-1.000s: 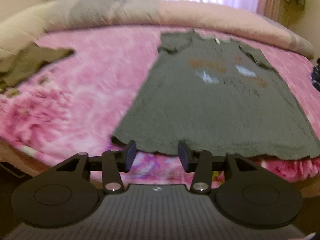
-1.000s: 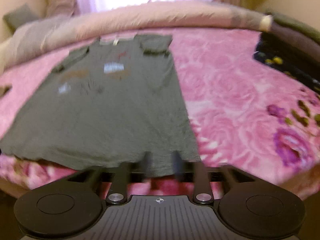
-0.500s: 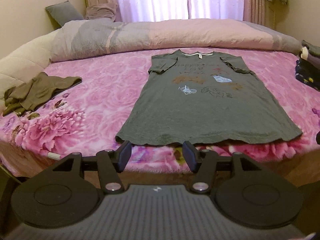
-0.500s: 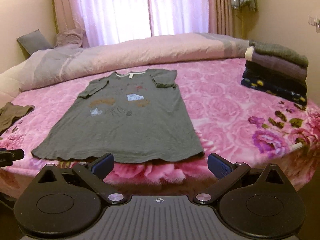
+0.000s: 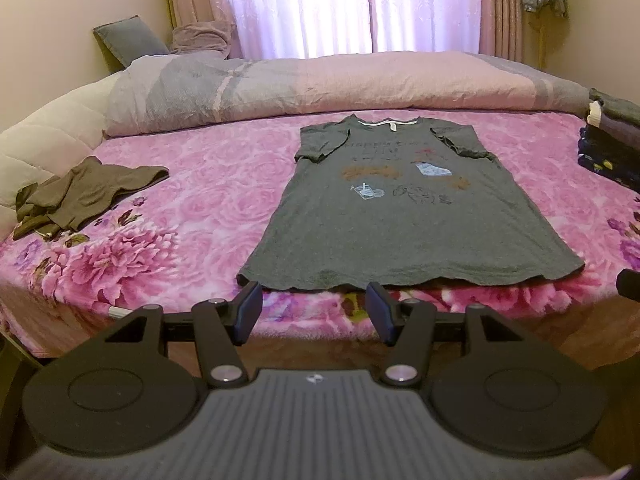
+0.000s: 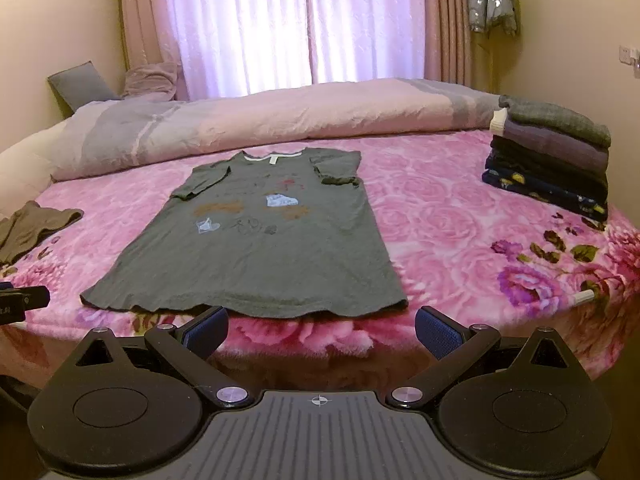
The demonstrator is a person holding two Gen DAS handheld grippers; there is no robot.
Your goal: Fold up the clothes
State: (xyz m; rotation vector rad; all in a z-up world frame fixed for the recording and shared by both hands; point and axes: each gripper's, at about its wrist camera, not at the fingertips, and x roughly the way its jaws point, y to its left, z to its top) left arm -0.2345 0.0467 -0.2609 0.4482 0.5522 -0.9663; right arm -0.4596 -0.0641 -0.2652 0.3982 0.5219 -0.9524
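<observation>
A grey printed T-shirt (image 5: 404,216) lies spread flat, front up, on the pink floral blanket (image 5: 208,184) of the bed, collar toward the rolled duvet (image 5: 320,84) and hem at the near edge. Just short of that hem hang the left tongs (image 5: 314,312), which have just been opening; they stand apart with nothing between them. The right tongs (image 6: 320,330) are spread wider, also empty. A crumpled olive garment (image 5: 84,192) lies to the left, and a stack of folded clothes (image 6: 552,156) sits to the right.

a home bedroom: bed (image 6: 460,216) with pink floral blanket, rolled duvet (image 6: 280,120), curtained window (image 6: 280,20).
</observation>
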